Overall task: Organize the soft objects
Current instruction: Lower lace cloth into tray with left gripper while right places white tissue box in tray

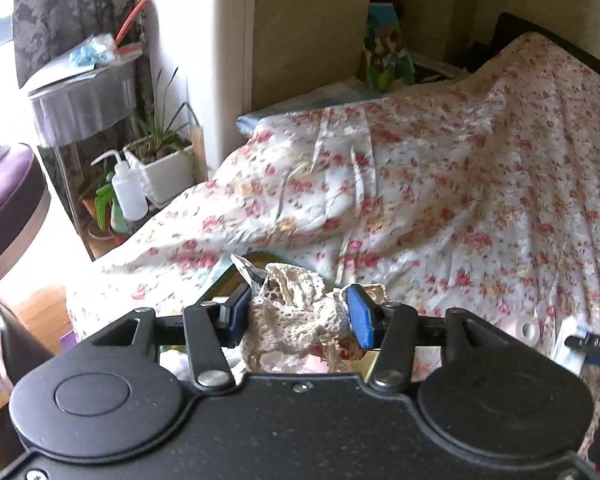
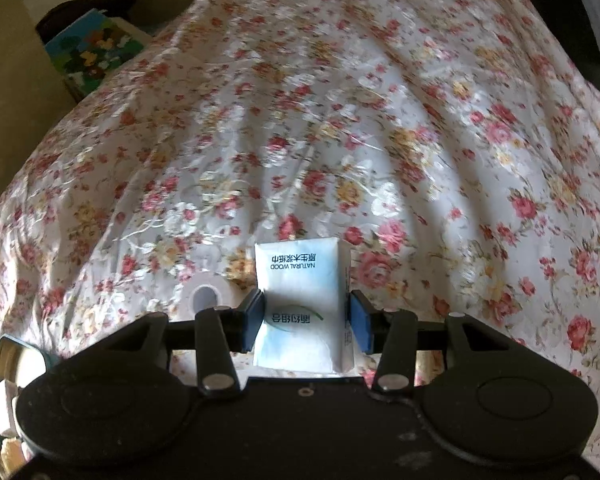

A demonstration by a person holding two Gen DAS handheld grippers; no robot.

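Pinching a bunched piece of cream crocheted lace (image 1: 296,322) between its blue pads, the left gripper (image 1: 298,316) hangs above the near edge of a bed under a floral bedspread (image 1: 480,168). The lace swells between the jaws and rises toward 12 o'clock past the fingertips, with a scrap of crinkled clear wrapping at its 11 o'clock edge. Under it, something with a glossy gold rim shows; what it is cannot be told. At 10 o'clock from the gripper, beyond the bed, a white squeeze bottle (image 1: 127,190) stands just beside a potted plant in a white square planter (image 1: 166,168), with a round grey side table (image 1: 82,100) above them.

The right gripper (image 2: 306,320) is clamped on a white and pale-blue tissue pack (image 2: 302,304) printed "NATURAL WOOD", a pad pressing each side. The pack stands up between the jaws, its far end toward 12 o'clock, above the bedspread. At 10 o'clock from it, near the left pad, a white paper roll (image 2: 210,294) lies on the bedspread with its hollow core facing the camera.
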